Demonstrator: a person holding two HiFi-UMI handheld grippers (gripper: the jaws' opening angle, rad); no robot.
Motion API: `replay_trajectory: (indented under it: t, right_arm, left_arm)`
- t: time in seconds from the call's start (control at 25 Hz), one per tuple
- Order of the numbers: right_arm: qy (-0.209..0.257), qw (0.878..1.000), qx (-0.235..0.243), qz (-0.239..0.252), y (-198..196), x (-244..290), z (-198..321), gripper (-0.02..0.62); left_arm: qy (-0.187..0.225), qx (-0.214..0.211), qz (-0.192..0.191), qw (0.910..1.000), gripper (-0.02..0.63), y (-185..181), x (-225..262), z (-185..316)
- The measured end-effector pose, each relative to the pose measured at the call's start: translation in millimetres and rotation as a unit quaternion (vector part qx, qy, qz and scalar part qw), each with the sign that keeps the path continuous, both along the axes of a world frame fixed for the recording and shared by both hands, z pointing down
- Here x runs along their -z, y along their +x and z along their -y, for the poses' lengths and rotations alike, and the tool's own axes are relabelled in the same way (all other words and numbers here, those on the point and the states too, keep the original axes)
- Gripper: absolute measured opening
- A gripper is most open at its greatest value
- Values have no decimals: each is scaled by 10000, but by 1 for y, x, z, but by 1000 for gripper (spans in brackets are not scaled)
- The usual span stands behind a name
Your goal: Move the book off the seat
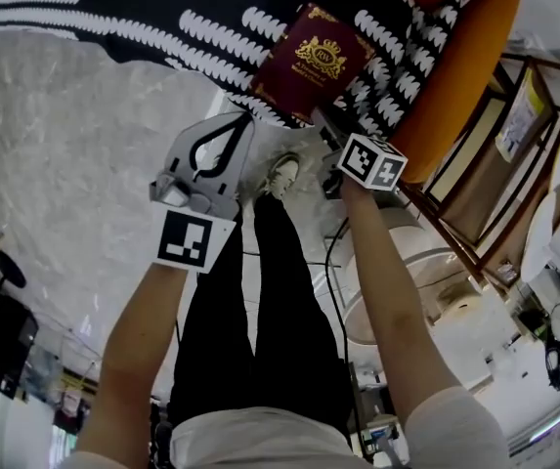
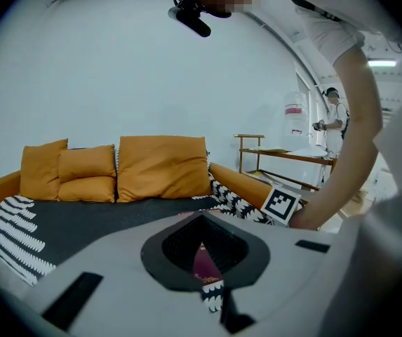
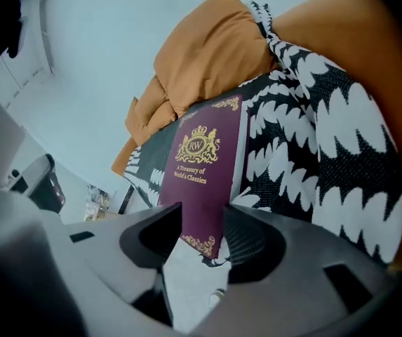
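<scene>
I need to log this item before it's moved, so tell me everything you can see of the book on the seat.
The book is a closed maroon volume, seemingly hardbound, front cover up, with a gold crest lettered RW, the gold title A Treasury of World's Classics and gold corner ornaments. It lies flat on the black-and-white leaf-patterned seat cover, near its front edge. Its near end shows between the open jaws of the right tongs; contact is unclear.

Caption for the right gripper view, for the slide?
Open right gripper at the near edge of a maroon book lying on the black-and-white sofa seat.
</scene>
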State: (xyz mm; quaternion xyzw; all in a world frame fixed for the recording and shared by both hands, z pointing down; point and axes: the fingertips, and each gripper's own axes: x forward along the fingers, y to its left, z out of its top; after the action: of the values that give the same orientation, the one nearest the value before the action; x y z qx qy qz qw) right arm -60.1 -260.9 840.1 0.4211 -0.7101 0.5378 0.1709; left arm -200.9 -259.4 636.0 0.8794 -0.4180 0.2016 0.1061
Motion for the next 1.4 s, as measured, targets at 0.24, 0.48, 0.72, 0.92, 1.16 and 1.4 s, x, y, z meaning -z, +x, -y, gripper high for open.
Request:
replay_trajectory:
  t: [0.24,0.48,0.72,0.92,1.16,1.4]
  right_arm:
    - [-123,9994,-265,201,5,7,0,249]
    - [-358,9974,-269,562,-6,-12,2,256]
    - [-614,9962,68,611,-31,-35,8,279]
    - [-670,9948,-216,741,-42,-41,16,276]
    - [-778,9947,-77,668,-49,-47,-2,301]
    - [-894,9847,-968,1141,-46,-52,8,319]
  left_arm:
    - [-122,-16,75,9999,17,-9,-3,-5]
    - [-172,16,24,9998,17,-7,-10,-5]
    - [-290,52,72,9995,17,-10,-19,-11]
    - [-257,75,121,9996,17,-15,-17,-12]
    - [-354,212,129,9991,17,-28,-26,-16]
    - [-452,251,75,9986,17,-29,-33,-18]
